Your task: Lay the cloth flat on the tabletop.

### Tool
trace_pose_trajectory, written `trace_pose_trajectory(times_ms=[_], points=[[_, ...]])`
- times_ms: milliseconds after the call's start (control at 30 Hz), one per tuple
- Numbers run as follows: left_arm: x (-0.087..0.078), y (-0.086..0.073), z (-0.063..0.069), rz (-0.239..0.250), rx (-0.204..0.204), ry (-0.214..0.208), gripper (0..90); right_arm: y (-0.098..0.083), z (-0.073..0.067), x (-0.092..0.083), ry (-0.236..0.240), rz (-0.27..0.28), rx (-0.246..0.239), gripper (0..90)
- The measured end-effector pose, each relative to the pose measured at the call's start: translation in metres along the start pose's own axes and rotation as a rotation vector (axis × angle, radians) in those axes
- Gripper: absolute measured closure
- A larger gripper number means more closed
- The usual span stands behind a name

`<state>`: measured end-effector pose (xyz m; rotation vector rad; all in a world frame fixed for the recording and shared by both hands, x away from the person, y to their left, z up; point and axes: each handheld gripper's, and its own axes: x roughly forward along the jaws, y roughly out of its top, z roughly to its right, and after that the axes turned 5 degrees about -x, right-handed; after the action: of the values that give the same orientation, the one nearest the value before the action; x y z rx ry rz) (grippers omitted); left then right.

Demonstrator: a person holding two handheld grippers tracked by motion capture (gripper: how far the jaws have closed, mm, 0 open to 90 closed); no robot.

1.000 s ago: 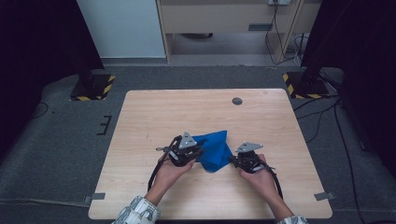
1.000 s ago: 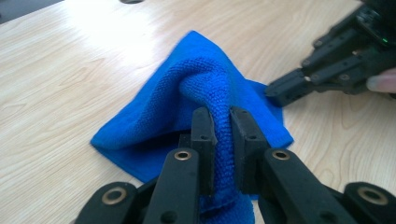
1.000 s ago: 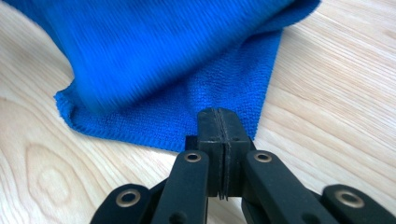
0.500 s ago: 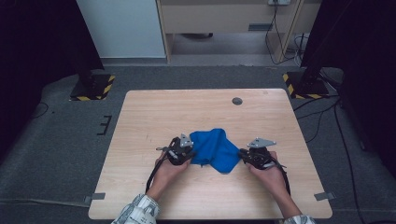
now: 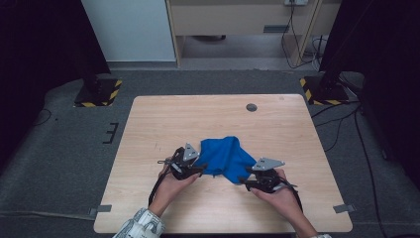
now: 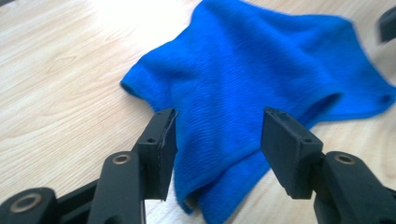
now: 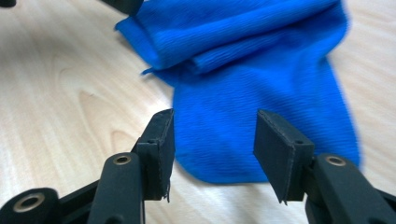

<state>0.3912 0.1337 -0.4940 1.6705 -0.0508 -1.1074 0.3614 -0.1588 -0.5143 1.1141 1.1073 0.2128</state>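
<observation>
we see a soft ribbed blue cloth rumpled on the pale wooden table. our left gripper and right gripper have just been opening, cloth lying loose between their flat black jaws.

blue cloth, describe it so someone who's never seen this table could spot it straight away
On the light wooden table, look to the near half, between the person's two hands. The blue cloth lies there rumpled and partly folded over itself, with the left gripper at one end and the right gripper at the other. It is the one soft, bright blue thing; the rest is black, grey or wood.
</observation>
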Motion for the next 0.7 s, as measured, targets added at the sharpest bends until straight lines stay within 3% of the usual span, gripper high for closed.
trace_pose_trajectory(times_ms=[33, 167, 333, 533, 700], points=[[-0.001, 0.001, 0.002, 0.010, 0.002, -0.008, 44.1, -0.001, -0.004, 0.003, 0.023, -0.010, -0.006, 46.9], [0.002, 0.003, 0.008, 0.022, 0.014, -0.039, 43.6, -0.002, -0.008, 0.006, 0.038, -0.020, -0.012, 44.7], [0.011, 0.002, 0.018, -0.028, 0.055, -0.075, 42.7, -0.003, -0.011, 0.010, 0.055, -0.034, -0.031, 45.6], [0.020, 0.002, 0.028, -0.035, 0.101, -0.078, 39.8, -0.004, -0.012, 0.010, 0.074, -0.045, -0.041, 60.4], [0.032, 0.004, 0.029, -0.048, 0.109, -0.062, 50.0, -0.004, -0.012, 0.011, 0.089, -0.053, -0.058, 78.4]])
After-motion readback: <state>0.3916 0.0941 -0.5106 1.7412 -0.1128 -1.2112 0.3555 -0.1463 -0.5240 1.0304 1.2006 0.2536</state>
